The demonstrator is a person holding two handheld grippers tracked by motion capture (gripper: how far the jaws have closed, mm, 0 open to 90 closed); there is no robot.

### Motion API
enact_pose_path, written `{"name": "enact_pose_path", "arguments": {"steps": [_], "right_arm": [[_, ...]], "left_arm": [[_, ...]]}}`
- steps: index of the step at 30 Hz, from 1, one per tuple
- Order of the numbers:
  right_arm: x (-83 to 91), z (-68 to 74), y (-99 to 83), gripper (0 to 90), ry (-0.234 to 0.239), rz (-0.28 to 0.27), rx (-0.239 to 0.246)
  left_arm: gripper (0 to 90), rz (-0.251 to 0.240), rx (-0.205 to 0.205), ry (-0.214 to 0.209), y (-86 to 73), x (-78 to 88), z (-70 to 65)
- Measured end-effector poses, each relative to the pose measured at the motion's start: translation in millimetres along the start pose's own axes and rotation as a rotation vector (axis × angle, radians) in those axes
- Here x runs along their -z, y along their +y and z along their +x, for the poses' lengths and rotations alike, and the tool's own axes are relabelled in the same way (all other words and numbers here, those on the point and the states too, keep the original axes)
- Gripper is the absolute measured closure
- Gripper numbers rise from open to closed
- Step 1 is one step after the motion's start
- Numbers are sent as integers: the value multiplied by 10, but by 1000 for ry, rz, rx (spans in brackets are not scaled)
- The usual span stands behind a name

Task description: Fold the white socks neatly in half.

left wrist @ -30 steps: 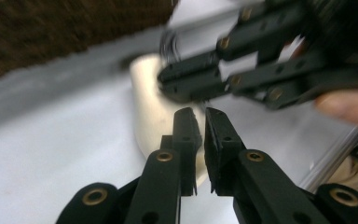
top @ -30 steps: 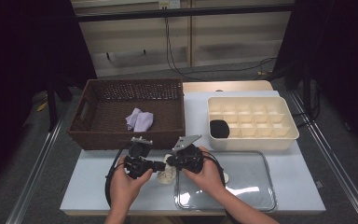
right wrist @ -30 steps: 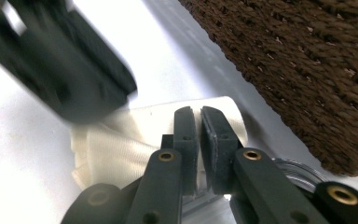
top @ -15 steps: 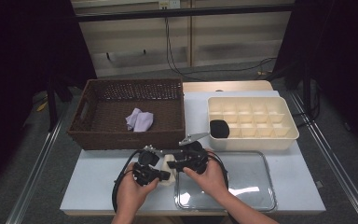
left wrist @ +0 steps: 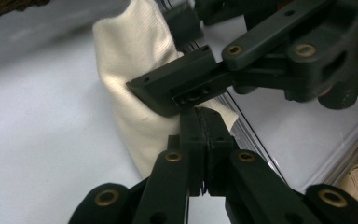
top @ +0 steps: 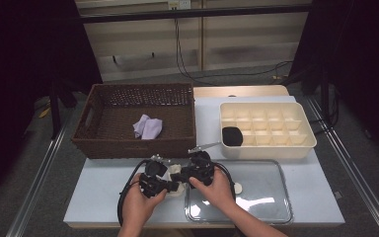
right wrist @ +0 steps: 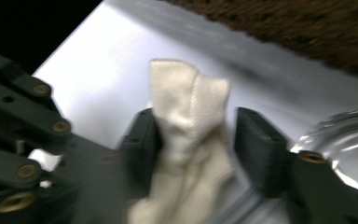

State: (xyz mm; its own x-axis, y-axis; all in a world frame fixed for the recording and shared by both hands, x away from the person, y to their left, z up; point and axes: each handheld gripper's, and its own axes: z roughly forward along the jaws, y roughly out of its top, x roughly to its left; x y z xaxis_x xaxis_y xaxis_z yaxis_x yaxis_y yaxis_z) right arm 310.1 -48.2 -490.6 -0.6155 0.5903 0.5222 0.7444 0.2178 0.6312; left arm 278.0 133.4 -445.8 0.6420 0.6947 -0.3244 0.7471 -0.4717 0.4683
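A cream cloth (top: 174, 189) hangs bunched between my two grippers near the table's front edge. My left gripper (left wrist: 205, 140) is shut, its jaws pinching the lower edge of the cream cloth (left wrist: 130, 60). My right gripper (right wrist: 198, 135) straddles the upper part of the cream cloth (right wrist: 191, 116). Its jaws have just opened wide and then drawn in a little. One pad touches the fabric and the other stands apart from it. From above, the left gripper (top: 164, 186) and the right gripper (top: 178, 176) meet tip to tip.
A clear tray (top: 276, 210) lies at the front right under my right hand, with a small cream piece (top: 237, 187) in it. Behind stand a brown wicker basket (top: 128, 147) holding a lavender cloth (top: 148, 127) and a cream compartment box (top: 296, 144) with a black item (top: 232, 136).
Both hands have come closer together and slightly toward the table's front edge, with the cream cloth between them. The left gripper has shifted right toward the right one.
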Motion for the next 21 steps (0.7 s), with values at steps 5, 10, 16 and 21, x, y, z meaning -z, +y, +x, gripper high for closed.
{"name": "enact_pose_path", "arguments": {"steps": [5, 10, 16, 21], "right_arm": [[-20, -41, -23, 681, 64, -7, -64], [8, -69, -5, 722, 88, -6, -89], [147, -69, 59, 726, 80, -34, -44], [301, -87, 102, 725, 83, -52, -23]], "left_arm": [[881, -9, -4, -2, -7, 5, 9], [779, -8, -5, -12, 3, 51, 16], [557, -102, 18, 29, -10, 280, 160], [470, -129, -19, -2, -11, 222, 213]]}}
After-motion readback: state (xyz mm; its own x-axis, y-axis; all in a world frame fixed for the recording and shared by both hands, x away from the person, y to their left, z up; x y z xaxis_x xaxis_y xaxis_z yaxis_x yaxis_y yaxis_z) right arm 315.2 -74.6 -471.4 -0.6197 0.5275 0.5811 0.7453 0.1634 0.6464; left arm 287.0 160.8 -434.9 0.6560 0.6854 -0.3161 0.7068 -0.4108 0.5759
